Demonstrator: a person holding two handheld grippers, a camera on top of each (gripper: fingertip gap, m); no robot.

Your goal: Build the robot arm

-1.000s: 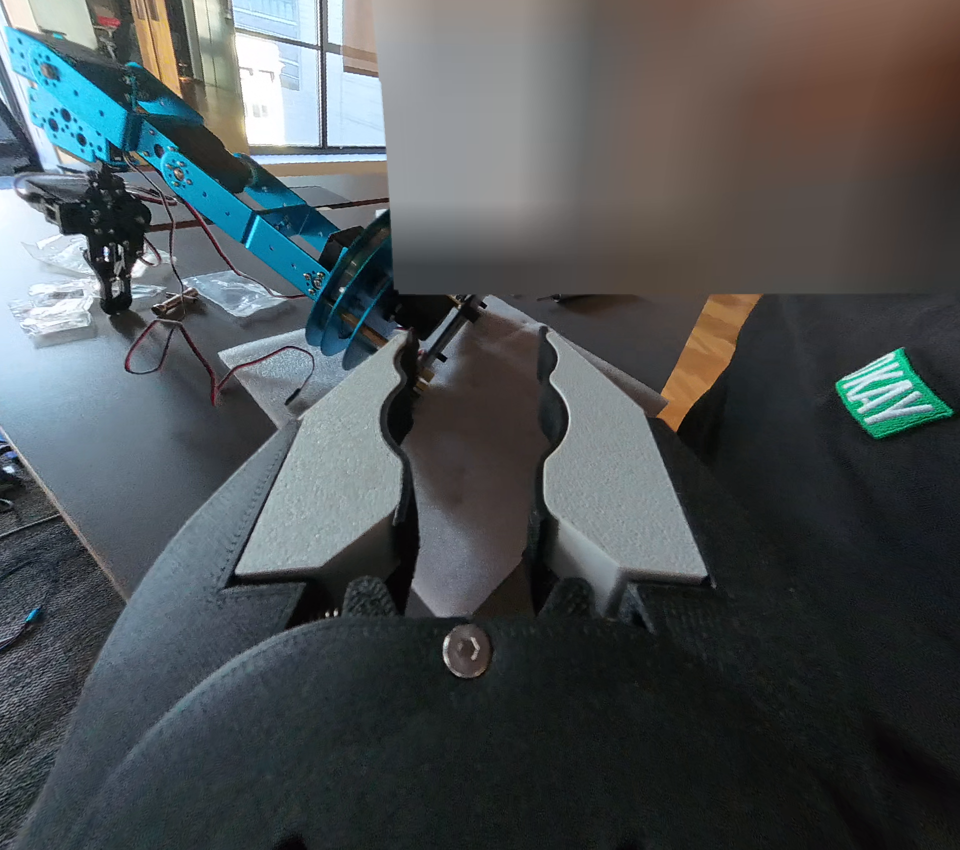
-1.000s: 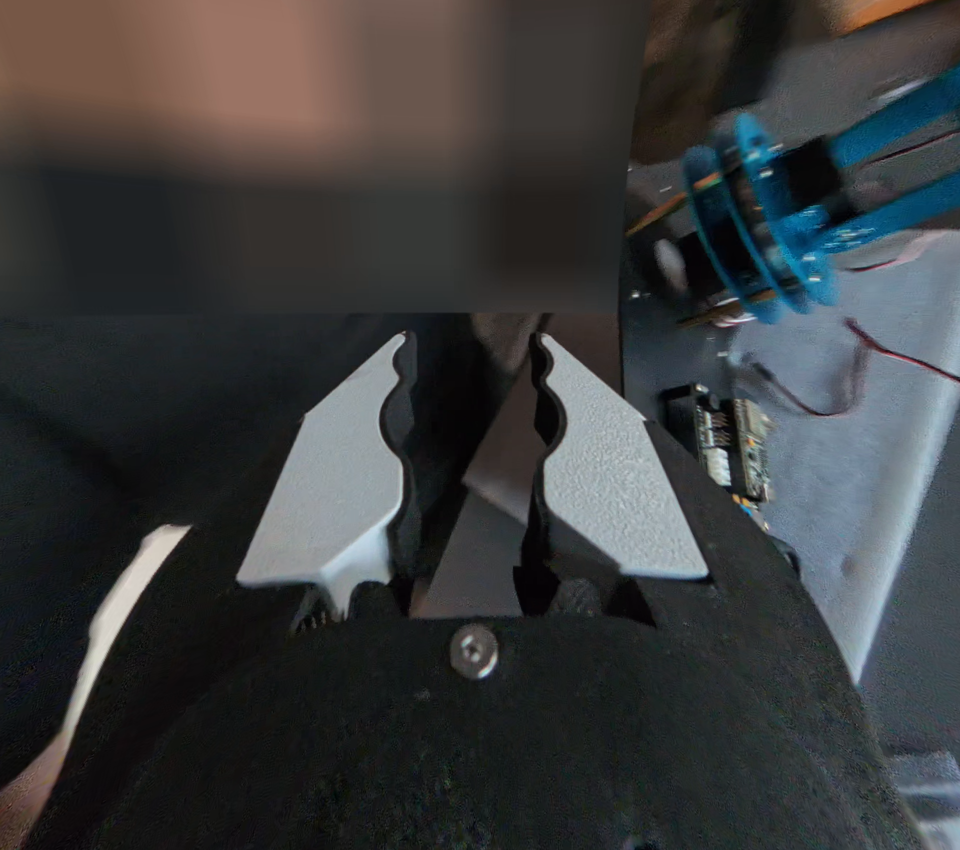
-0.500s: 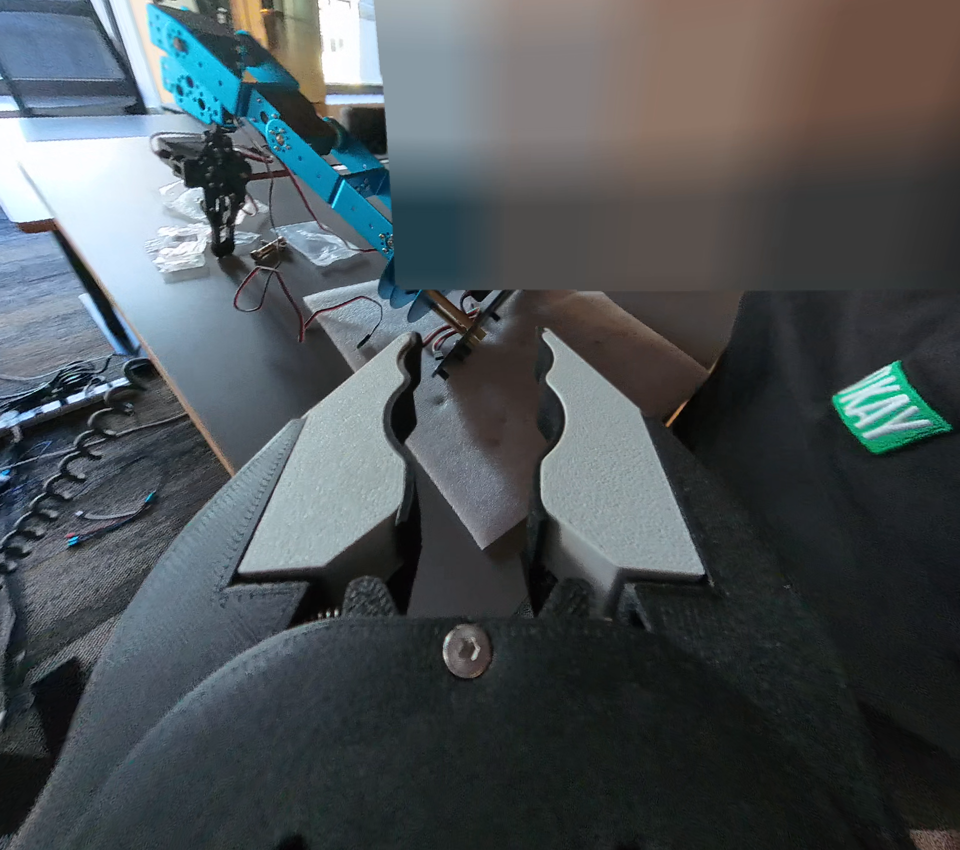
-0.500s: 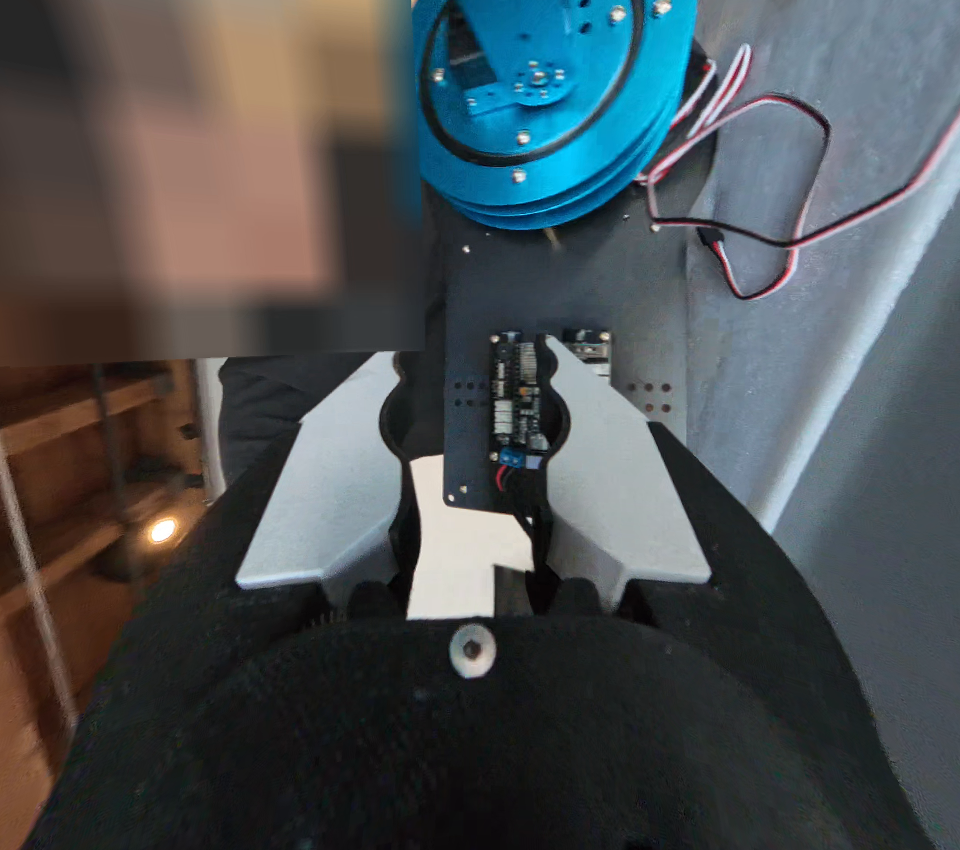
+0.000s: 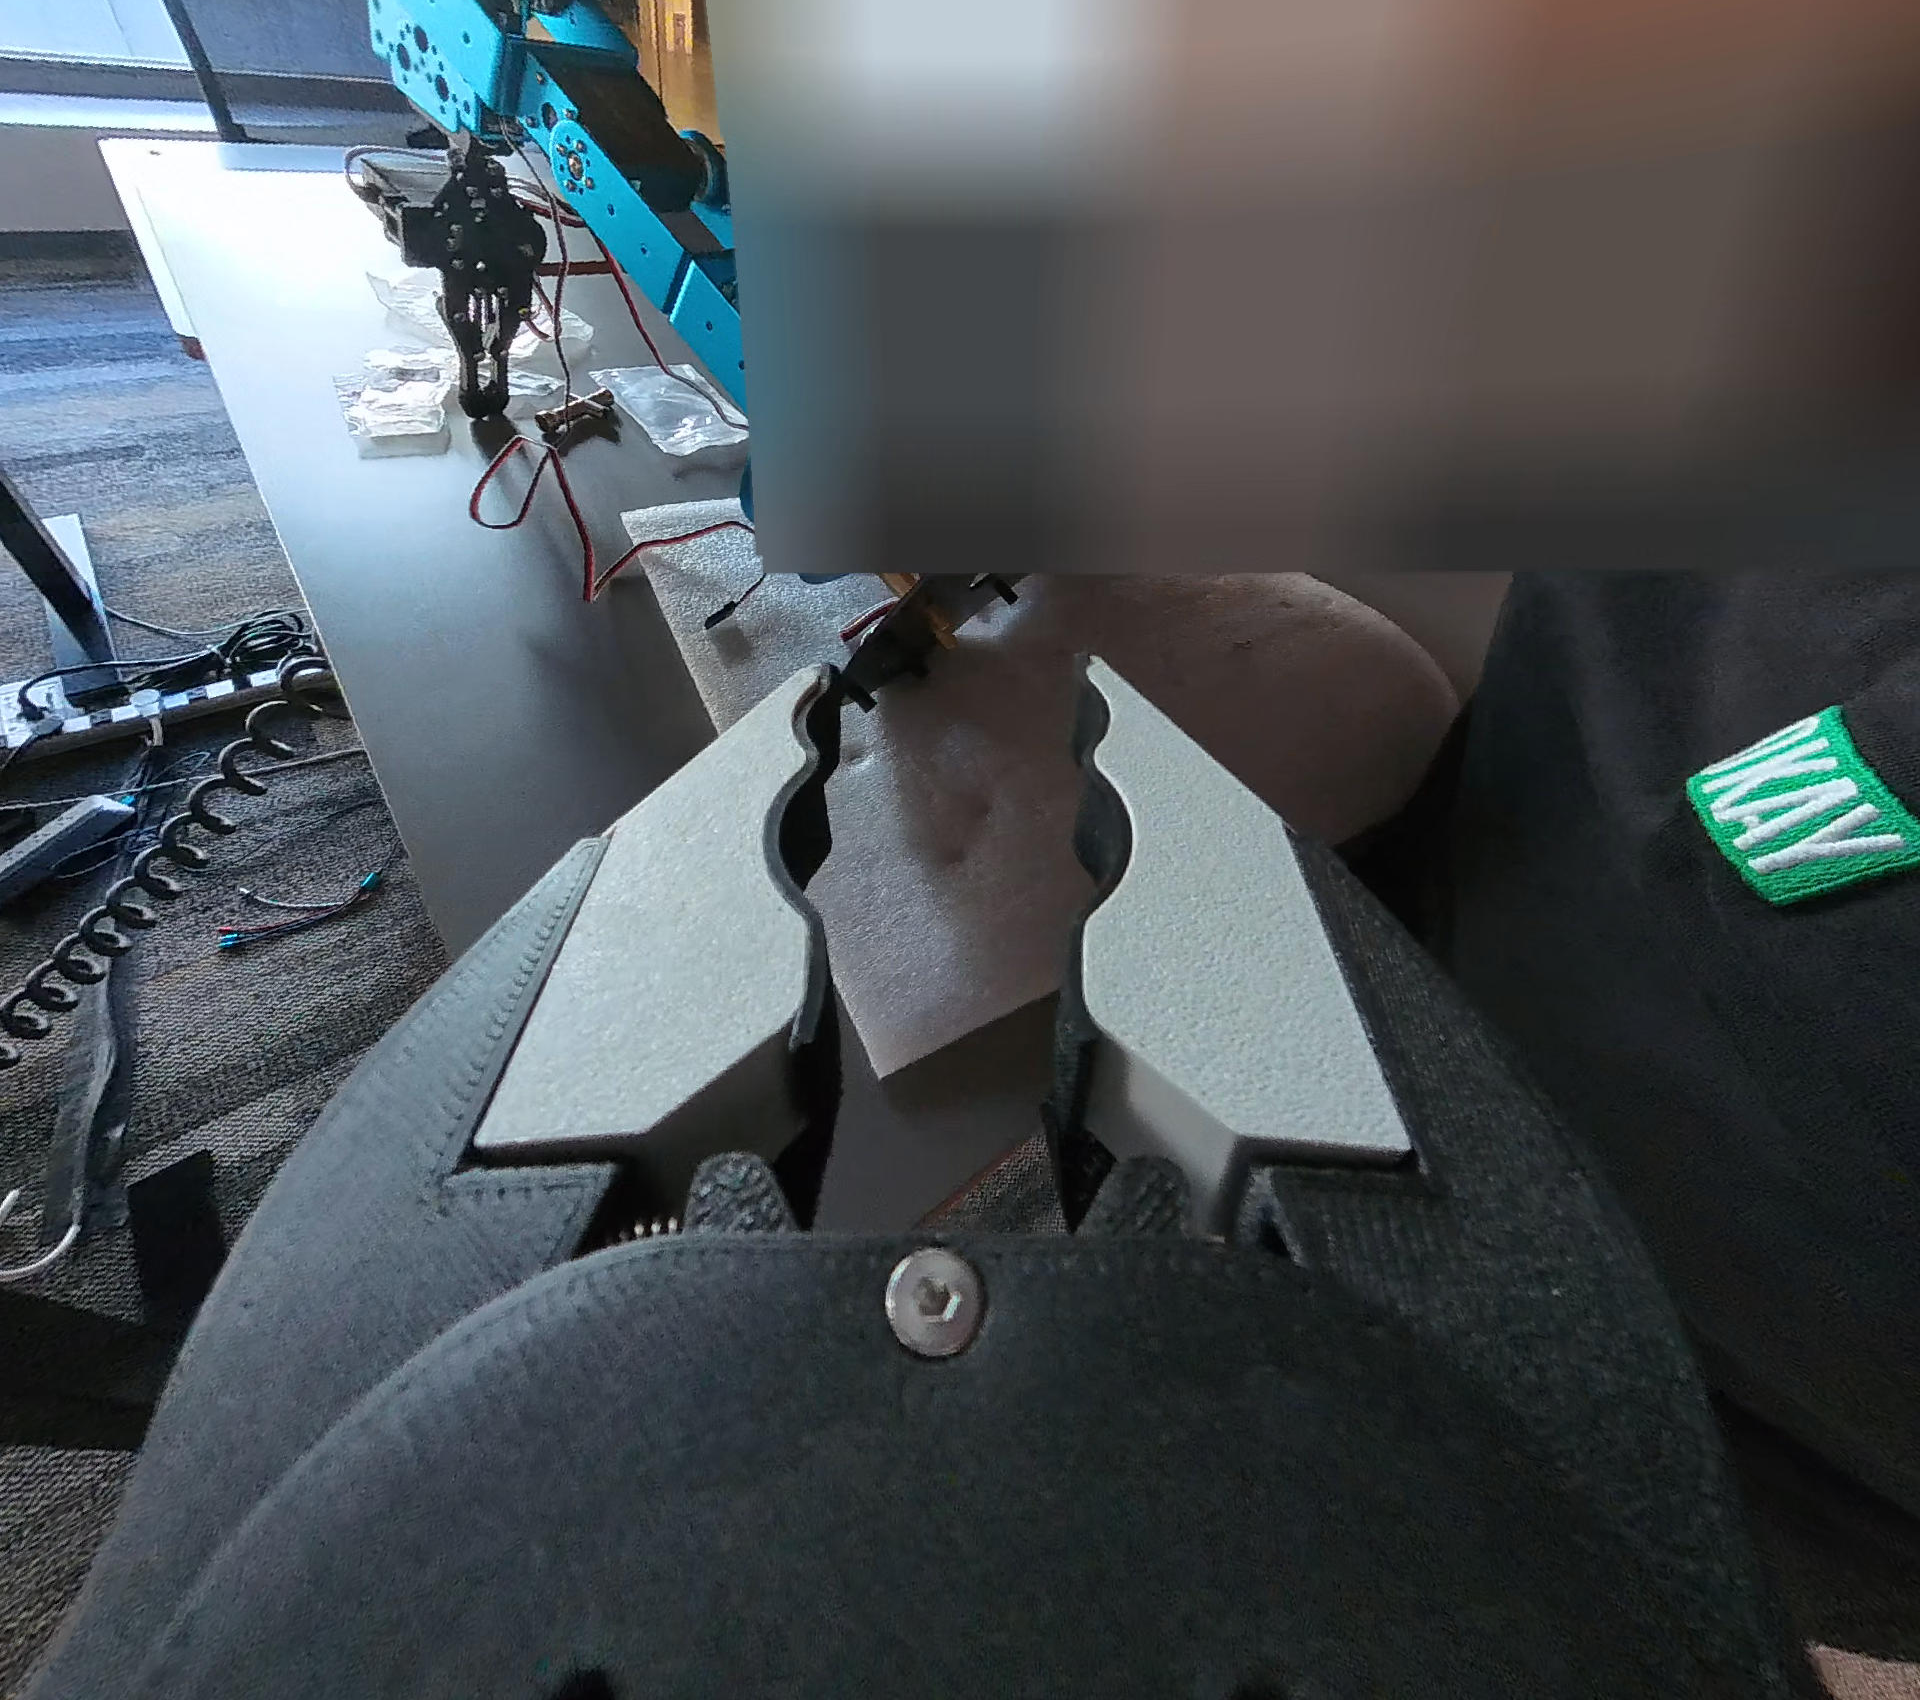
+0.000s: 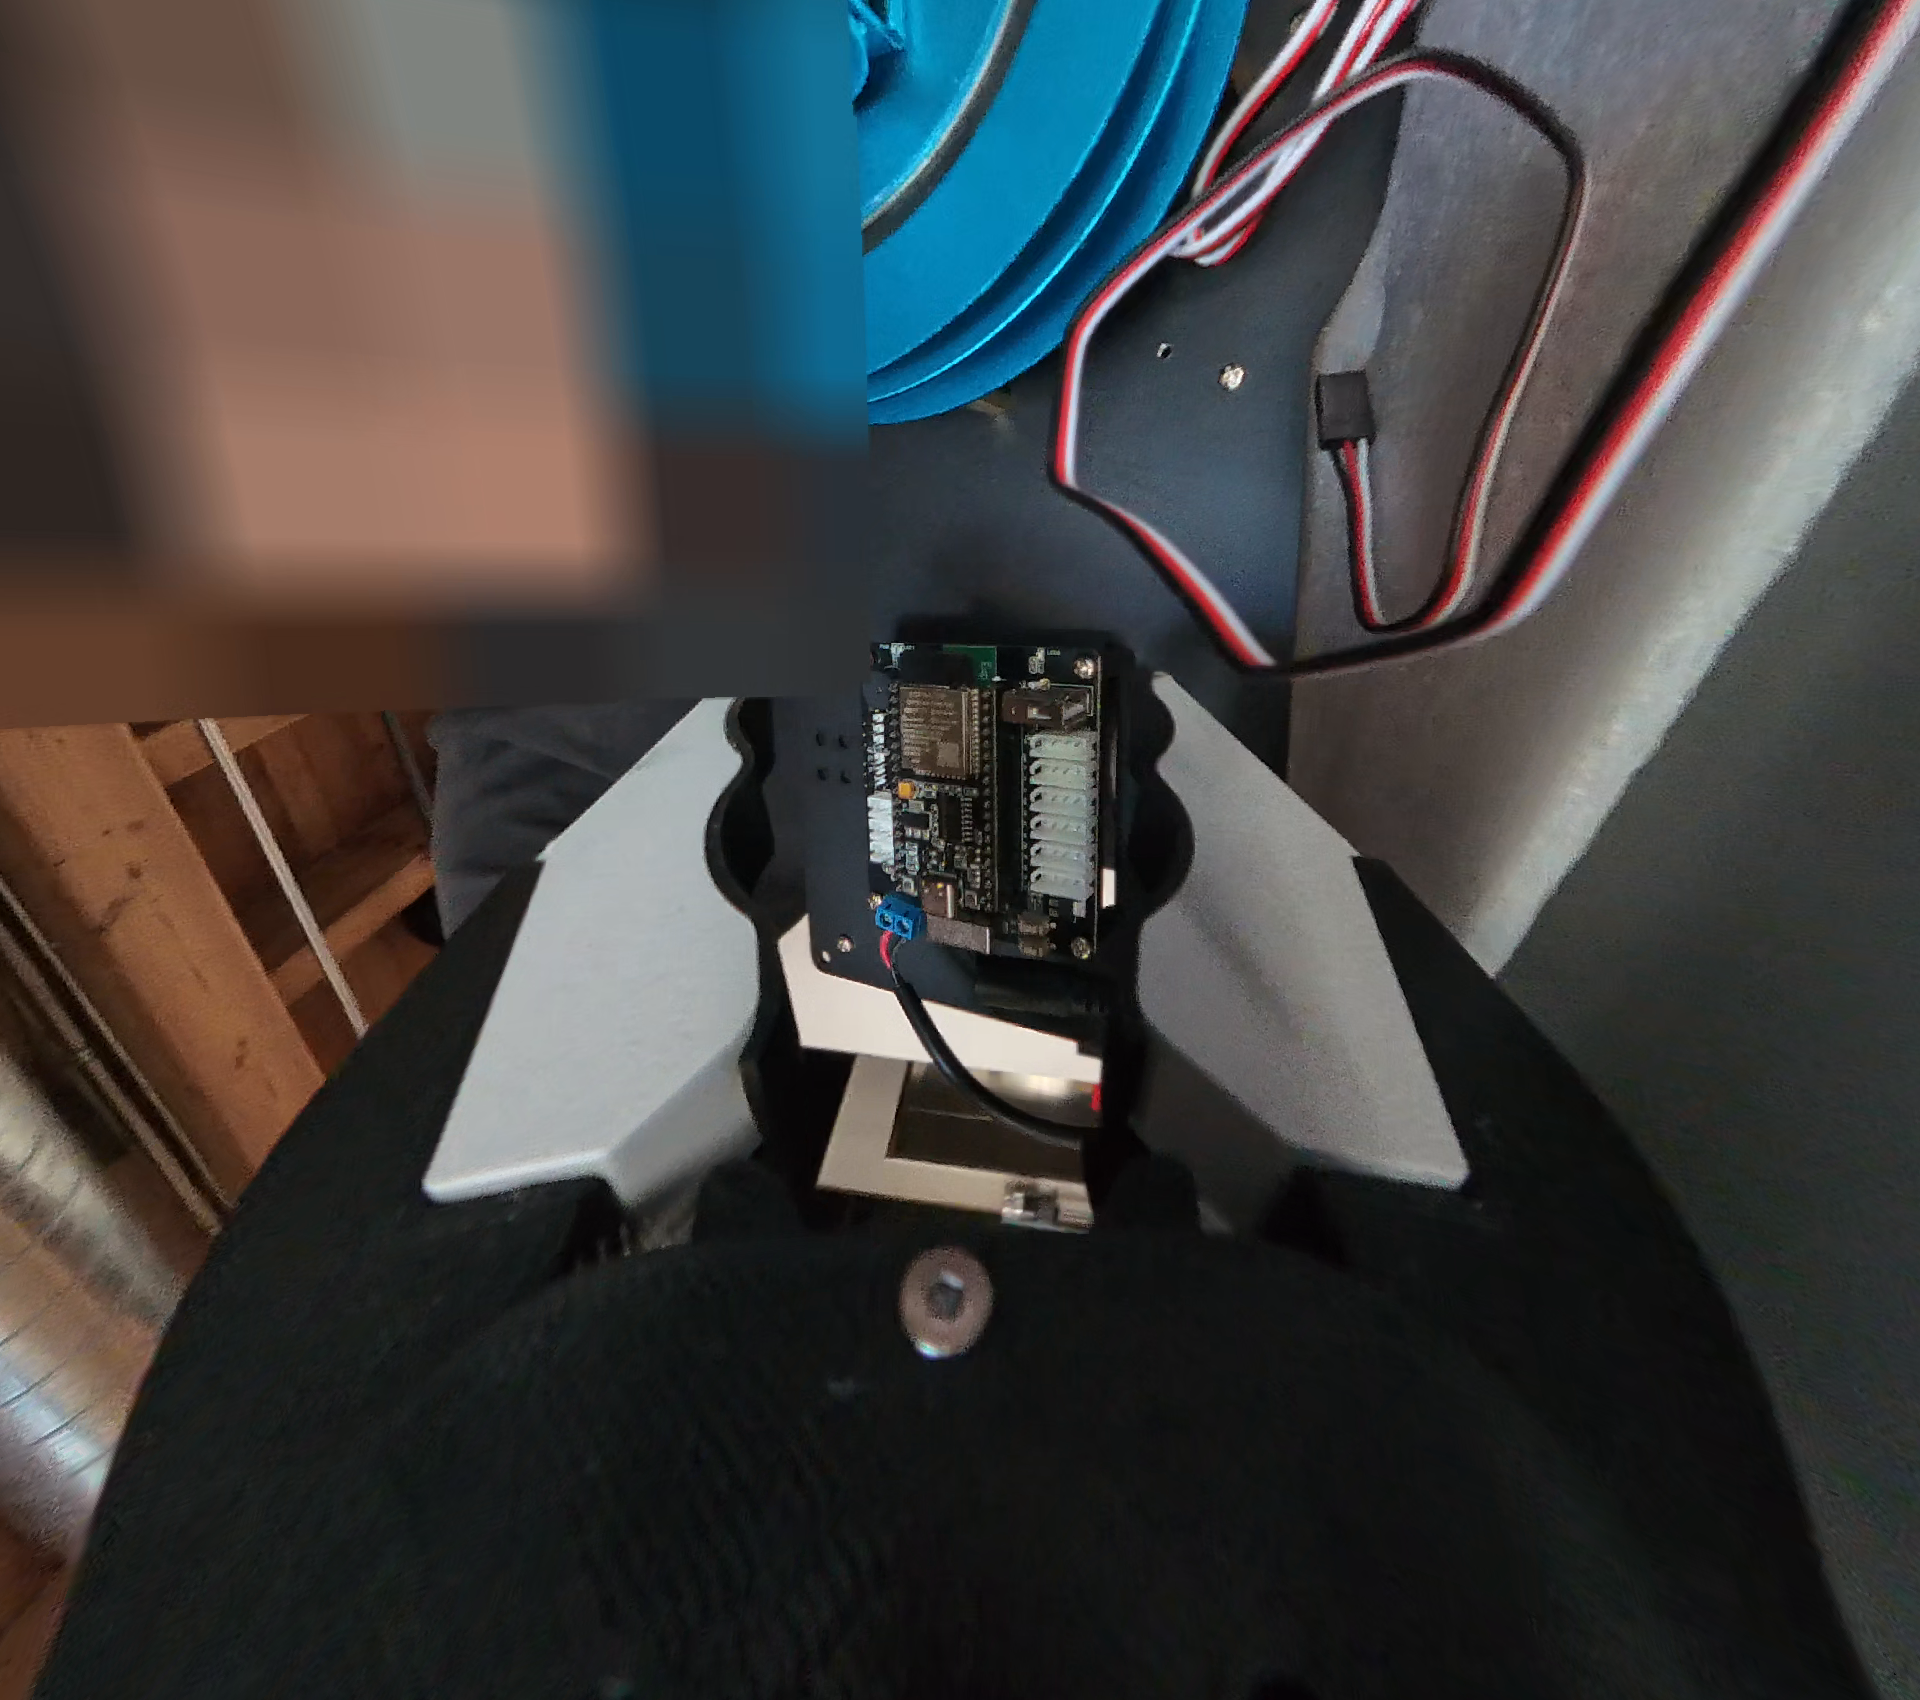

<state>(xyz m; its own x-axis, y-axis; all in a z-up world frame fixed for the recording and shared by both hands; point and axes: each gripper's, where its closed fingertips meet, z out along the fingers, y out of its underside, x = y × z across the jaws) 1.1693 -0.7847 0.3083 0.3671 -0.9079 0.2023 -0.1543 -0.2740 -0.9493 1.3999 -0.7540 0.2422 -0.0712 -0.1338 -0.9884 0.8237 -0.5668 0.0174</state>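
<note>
The left tool hangs spread and empty above a grey foam sheet at the near edge of the dark desk. The right tool, also spread, frames a circuit board on a black plate beside the blue disc base.
</note>
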